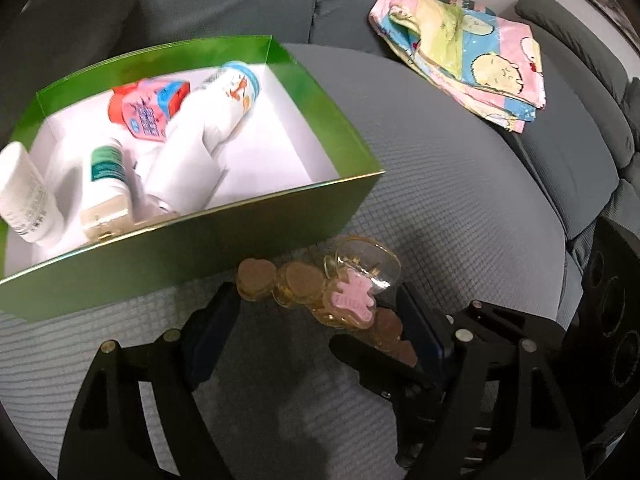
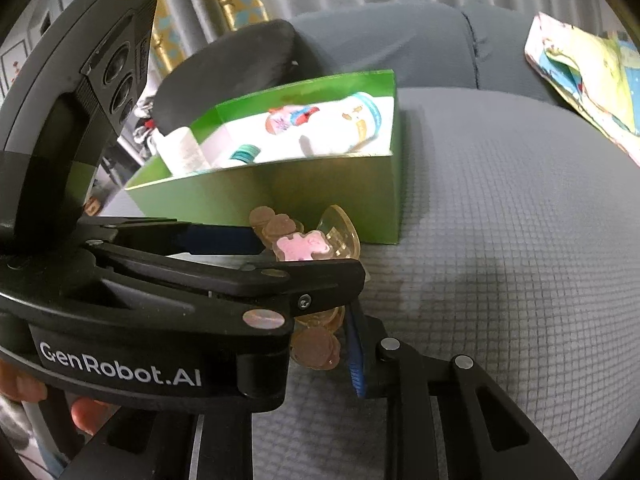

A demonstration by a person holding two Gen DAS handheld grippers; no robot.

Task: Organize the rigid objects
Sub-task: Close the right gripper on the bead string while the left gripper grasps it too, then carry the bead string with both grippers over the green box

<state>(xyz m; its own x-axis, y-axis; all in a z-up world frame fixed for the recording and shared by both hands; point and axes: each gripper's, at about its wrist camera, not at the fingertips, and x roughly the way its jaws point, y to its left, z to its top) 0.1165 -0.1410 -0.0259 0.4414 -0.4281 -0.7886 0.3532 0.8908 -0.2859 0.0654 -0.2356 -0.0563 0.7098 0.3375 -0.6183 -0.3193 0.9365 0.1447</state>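
A hair claw clip with brown bears and a pink bear (image 1: pixel 352 298) lies on the grey sofa cushion just in front of the green box (image 1: pixel 200 248). My left gripper (image 1: pixel 320 320) is open, its fingers (image 1: pixel 212 320) on either side of the clip. My right gripper (image 2: pixel 320 340) has come in from the right and is shut on the clip's brown end (image 2: pixel 316 346); its arm crosses the left wrist view. The box (image 2: pixel 328 200) holds several white bottles (image 1: pixel 196 148) and a pink-red pack (image 1: pixel 148 112).
A folded cartoon-print cloth (image 1: pixel 472 64) lies on the back right of the cushion (image 1: pixel 460 200); it also shows in the right wrist view (image 2: pixel 588 76). A dark pillow (image 2: pixel 232 68) sits behind the box. The left gripper's body (image 2: pixel 80 120) fills the left of the right wrist view.
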